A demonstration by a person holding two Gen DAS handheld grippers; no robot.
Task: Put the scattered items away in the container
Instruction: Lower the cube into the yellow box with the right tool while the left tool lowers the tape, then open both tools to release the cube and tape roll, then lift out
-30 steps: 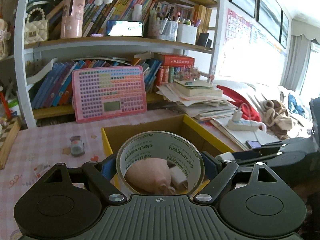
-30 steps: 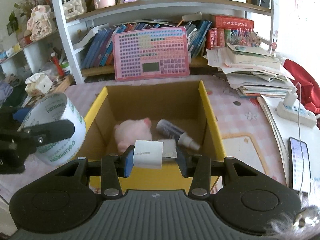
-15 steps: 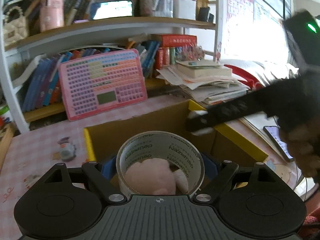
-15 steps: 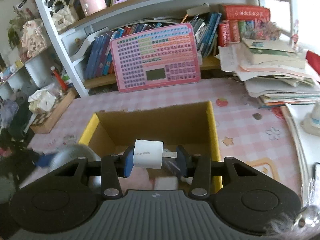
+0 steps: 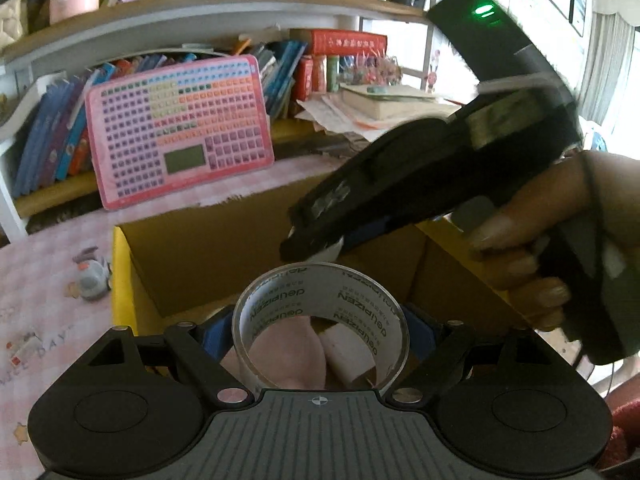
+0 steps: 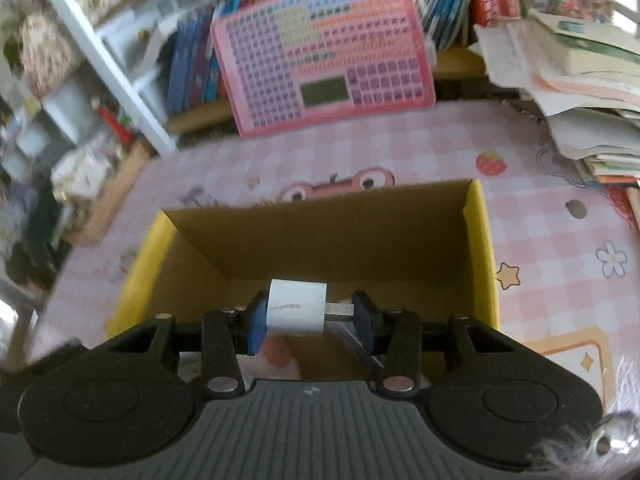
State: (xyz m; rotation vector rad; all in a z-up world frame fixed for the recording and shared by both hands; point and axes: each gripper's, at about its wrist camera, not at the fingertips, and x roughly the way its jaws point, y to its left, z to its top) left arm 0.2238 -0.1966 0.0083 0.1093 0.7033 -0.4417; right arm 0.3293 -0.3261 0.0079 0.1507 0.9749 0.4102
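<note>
The left gripper (image 5: 320,330) is pinching a clear roll of packing tape with dark printed lettering (image 5: 320,312), one blue pad pressed to each side of the ring, jaws spread wide around it. Just beyond its tips stands the open cardboard box with yellow outer walls (image 5: 120,280). Seen through the ring, low in the box, lies something soft and pink (image 5: 280,344) with a white piece beside it; what they are is hard to tell. Ahead and to the right of the roll, the right gripper (image 6: 308,314) crosses over the box, carried by a hand (image 5: 560,248). Its jaws are drawn in on a small white plug-shaped charger block (image 6: 296,308), the left pad against the white body and the right pad on the metal prong end. That block hangs over the box's inside. Past the box, a pink keyboard-like toy board (image 6: 324,52) leans against the bookshelf
</note>
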